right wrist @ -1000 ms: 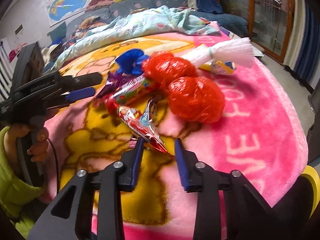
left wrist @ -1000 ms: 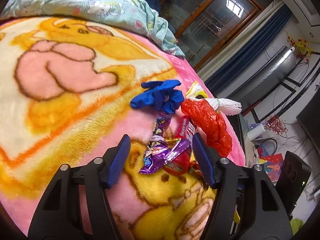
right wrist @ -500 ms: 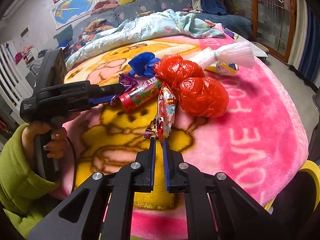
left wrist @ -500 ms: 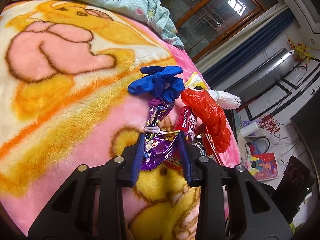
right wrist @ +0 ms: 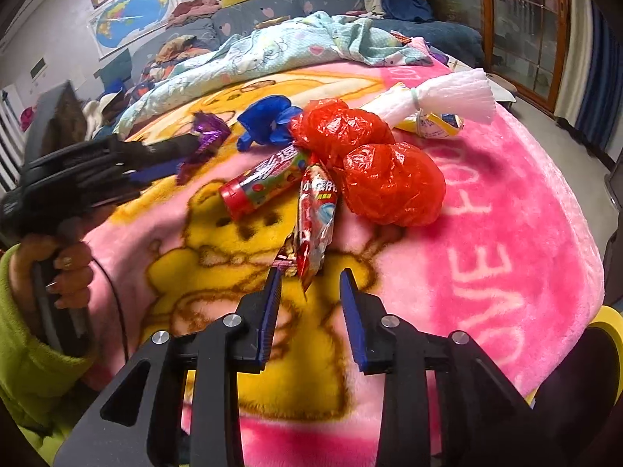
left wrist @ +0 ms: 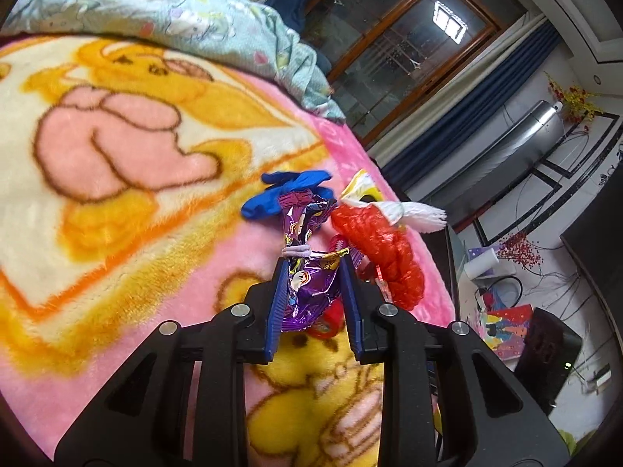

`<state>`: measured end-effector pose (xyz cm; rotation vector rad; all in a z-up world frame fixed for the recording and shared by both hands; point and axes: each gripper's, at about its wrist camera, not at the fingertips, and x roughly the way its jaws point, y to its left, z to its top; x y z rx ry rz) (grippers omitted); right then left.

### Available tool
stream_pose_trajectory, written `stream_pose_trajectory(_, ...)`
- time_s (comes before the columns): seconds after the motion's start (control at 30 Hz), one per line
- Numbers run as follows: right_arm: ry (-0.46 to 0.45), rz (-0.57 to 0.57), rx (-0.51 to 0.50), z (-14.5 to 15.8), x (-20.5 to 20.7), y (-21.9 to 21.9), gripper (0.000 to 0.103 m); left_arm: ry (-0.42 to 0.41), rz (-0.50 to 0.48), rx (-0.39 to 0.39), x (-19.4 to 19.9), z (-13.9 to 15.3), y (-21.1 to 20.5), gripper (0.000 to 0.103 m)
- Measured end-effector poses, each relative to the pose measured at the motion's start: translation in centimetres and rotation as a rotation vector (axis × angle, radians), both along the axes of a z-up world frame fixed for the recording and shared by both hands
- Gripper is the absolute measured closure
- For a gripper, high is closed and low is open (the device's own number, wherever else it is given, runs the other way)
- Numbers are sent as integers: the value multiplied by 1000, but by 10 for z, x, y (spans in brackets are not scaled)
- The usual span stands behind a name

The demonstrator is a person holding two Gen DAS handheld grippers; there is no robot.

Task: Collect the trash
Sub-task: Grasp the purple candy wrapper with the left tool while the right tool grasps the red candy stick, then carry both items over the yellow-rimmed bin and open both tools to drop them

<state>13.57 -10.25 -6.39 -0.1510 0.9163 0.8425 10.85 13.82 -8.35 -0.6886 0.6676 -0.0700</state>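
My left gripper (left wrist: 316, 262) is shut on a purple foil wrapper (left wrist: 311, 272) and holds it lifted off the pink blanket (left wrist: 117, 163); this also shows in the right wrist view, where the wrapper (right wrist: 206, 136) sticks out of the left gripper (right wrist: 183, 151). My right gripper (right wrist: 309, 276) is open, its fingers either side of the lower tip of a red candy wrapper (right wrist: 315, 218) lying on the blanket. Beside it lie a red candy tube (right wrist: 264, 183), a red plastic bag (right wrist: 370, 163), a blue glove (right wrist: 268, 122) and a white foam net (right wrist: 440, 97).
A light blue quilt (right wrist: 292, 50) is heaped at the far side of the bed. The bed's edge drops off to the right, with the floor (right wrist: 545, 116) beyond it. A yellow object (right wrist: 611, 330) sits low at the right edge.
My left gripper closed on the purple wrapper and lifted it. My right gripper was shut on the red candy wrapper half a second ago and has since opened; the wrapper lies on the blanket.
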Motion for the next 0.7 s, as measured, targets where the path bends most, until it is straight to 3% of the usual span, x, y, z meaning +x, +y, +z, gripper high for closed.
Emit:
stream_pose_trajectory(0.07,-8,13,3,1,0,2,86,-11,-7,14,-1,6,-4,83)
stream_pose_trajectory(0.1,-15,16,-2,2,-1,3,98,-16,-9,20,-1,9,-6,83)
stream_pose_trajectory(0.37,2,41,89,27,-16,-13,99,-65,-30,65,-9,32,-23,83)
stream_pose_trajectory(0.7,-63,-24,183,70,-29,-41,99,-112,-49,109,-18,52,-42,84)
